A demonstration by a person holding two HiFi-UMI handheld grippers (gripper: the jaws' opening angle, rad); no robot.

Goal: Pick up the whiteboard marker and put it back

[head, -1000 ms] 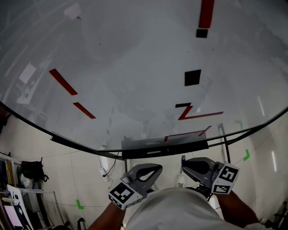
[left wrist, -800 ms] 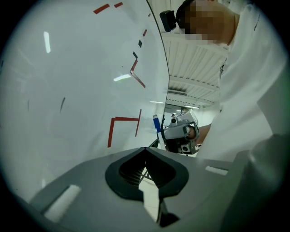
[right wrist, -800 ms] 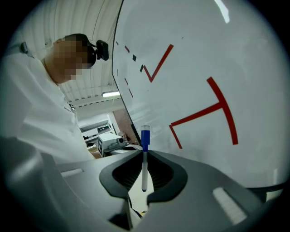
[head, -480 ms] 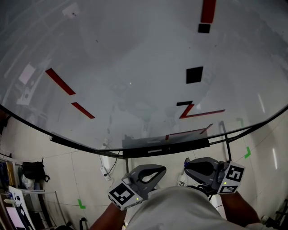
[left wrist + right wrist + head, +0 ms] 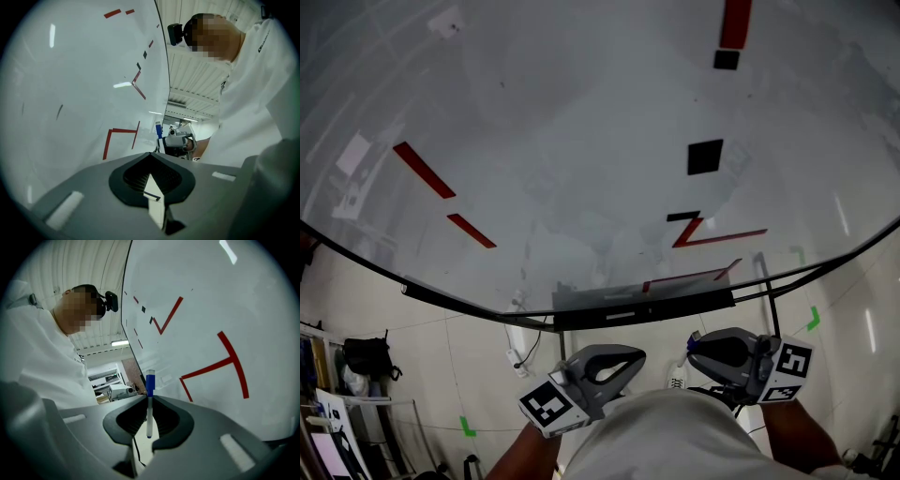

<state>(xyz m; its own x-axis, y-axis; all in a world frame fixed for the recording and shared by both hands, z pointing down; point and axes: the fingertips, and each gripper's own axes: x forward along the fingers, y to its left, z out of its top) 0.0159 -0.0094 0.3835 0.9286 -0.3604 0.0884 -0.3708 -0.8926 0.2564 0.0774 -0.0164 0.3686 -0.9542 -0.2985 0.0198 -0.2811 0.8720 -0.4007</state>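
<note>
Marker (image 5: 149,408) — one, blue-capped, clamped in right hand-held gripper (image 5: 149,396)

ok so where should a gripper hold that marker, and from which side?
On the white barrel of the marker, just behind the blue cap, closing across its round sides. It is long and thin, so a hold square to its length should stop it pivoting. The right gripper is shut on it that way, cap poking past the jaw tips.

blue-capped white marker (image 5: 149,411), red-lined whiteboard (image 5: 581,122)
</note>
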